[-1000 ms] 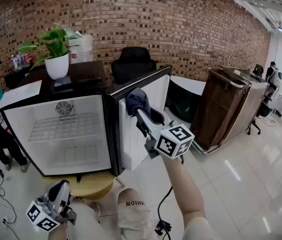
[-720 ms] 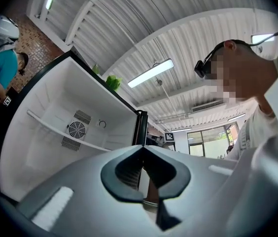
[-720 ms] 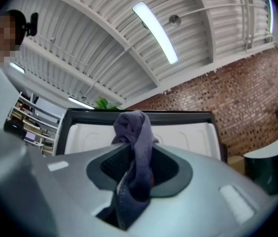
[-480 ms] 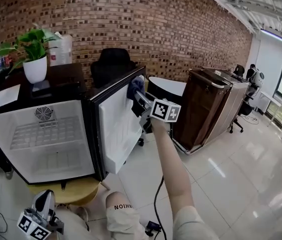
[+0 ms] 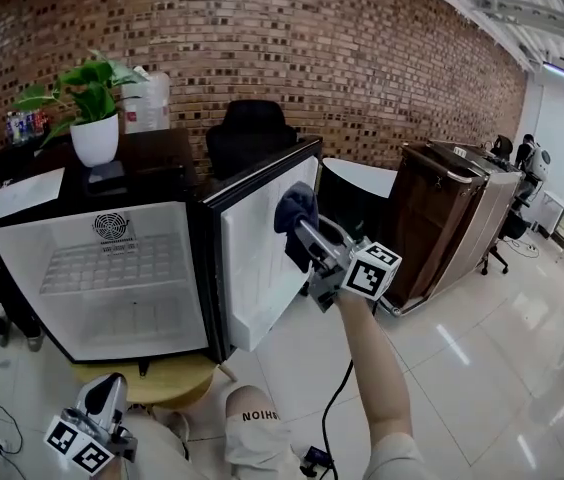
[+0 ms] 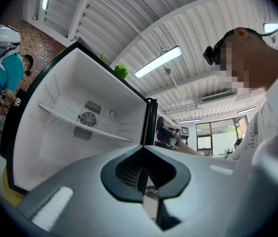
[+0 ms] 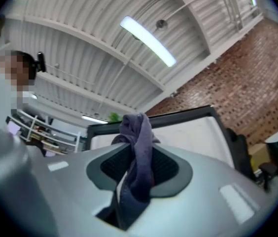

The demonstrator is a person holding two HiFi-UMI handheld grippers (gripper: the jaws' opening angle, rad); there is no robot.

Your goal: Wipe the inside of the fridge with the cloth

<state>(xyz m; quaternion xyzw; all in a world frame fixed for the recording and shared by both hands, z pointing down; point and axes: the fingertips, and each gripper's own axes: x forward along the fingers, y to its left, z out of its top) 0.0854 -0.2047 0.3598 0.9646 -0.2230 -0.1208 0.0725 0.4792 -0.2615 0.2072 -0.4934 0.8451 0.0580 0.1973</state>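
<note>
My right hand-held gripper (image 5: 308, 236) clamps the dark cloth (image 5: 294, 206), which is bunched at its tip by the open fridge door's (image 5: 257, 268) inner face. The left hand-held gripper (image 5: 100, 408) hangs low, closed and empty. I judge door-wiping is underway. Next I'd sweep left of my tip, into the fridge (image 5: 162, 318) cavity.

Head view looks down; both gripper views tilt upward, sharing the fridge (image 5: 152, 313).

Dark blue cloth (image 5: 295, 211), white-lined black fridge (image 5: 112, 323), red-brown brick wall (image 5: 362, 68), white plant pot (image 5: 95, 140)
</note>
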